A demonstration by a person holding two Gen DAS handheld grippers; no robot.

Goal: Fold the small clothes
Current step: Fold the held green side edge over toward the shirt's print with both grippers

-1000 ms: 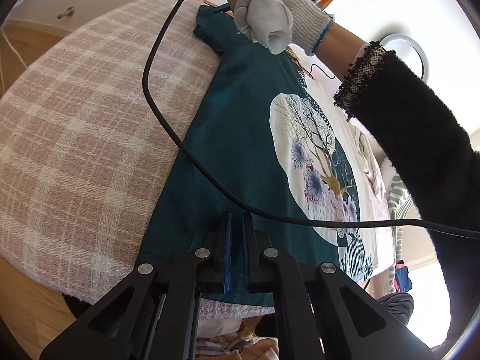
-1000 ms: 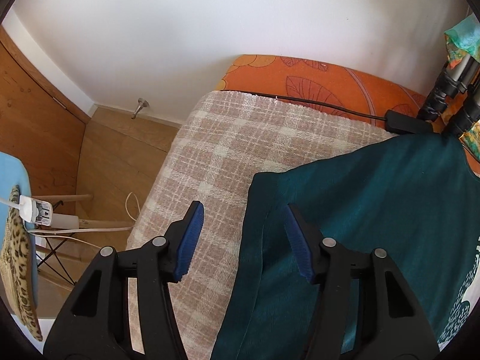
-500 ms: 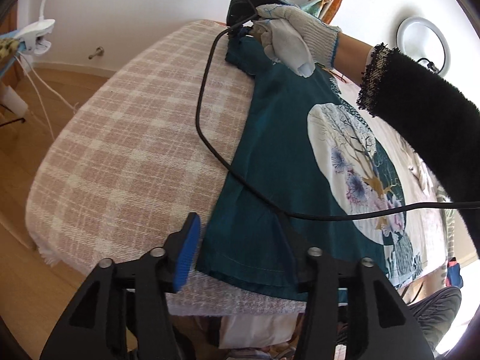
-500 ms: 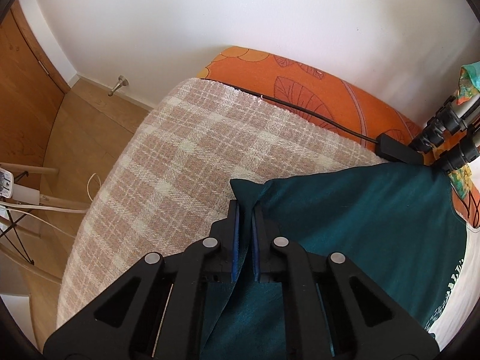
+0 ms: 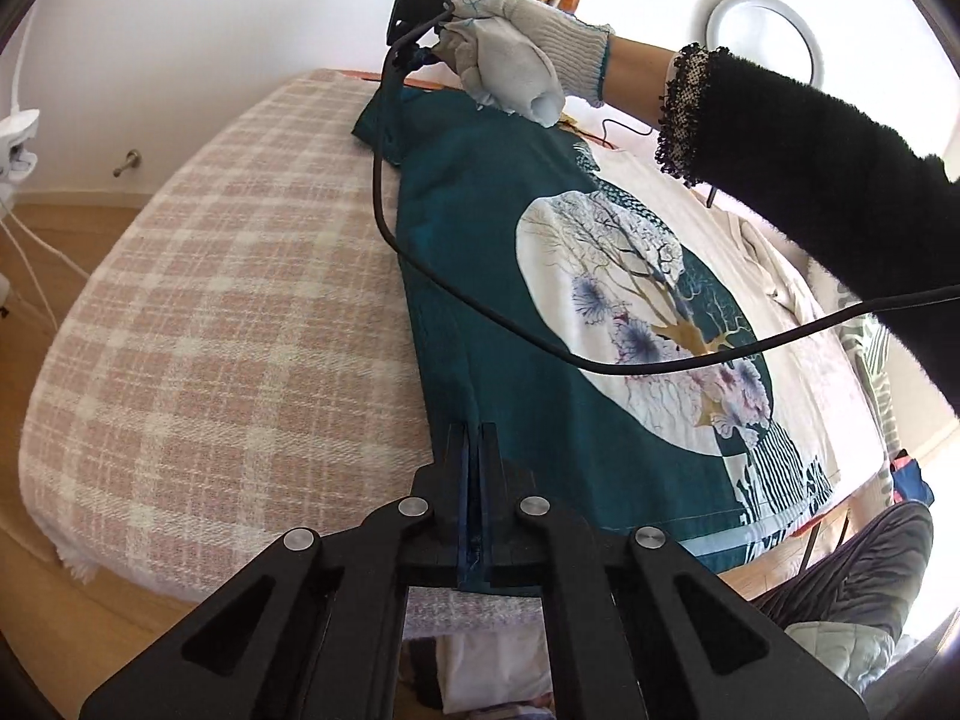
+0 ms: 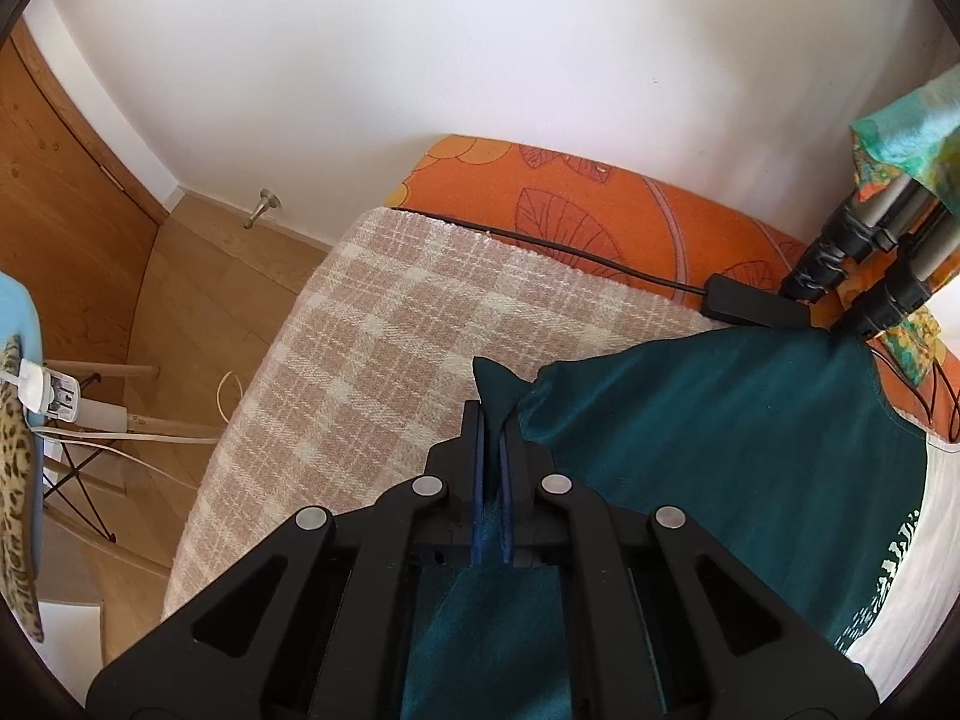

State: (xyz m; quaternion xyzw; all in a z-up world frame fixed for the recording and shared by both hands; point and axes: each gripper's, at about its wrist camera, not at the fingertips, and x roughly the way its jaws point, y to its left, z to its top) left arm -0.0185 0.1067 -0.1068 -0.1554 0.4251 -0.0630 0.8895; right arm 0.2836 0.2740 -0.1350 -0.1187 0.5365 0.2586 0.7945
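Left wrist view: the left gripper has just closed and pinches the teal shirt at its hem, near the plaid blanket's front edge. The right gripper pinches the shirt's sleeve corner toward the far edge.

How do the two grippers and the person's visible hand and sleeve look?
Both the left gripper and the right gripper are matte black, with silver rivets and blue pads. The gloved hand wears a grey knitted work glove. The sleeve is fuzzy black with a beaded cuff. A black cable hangs across.
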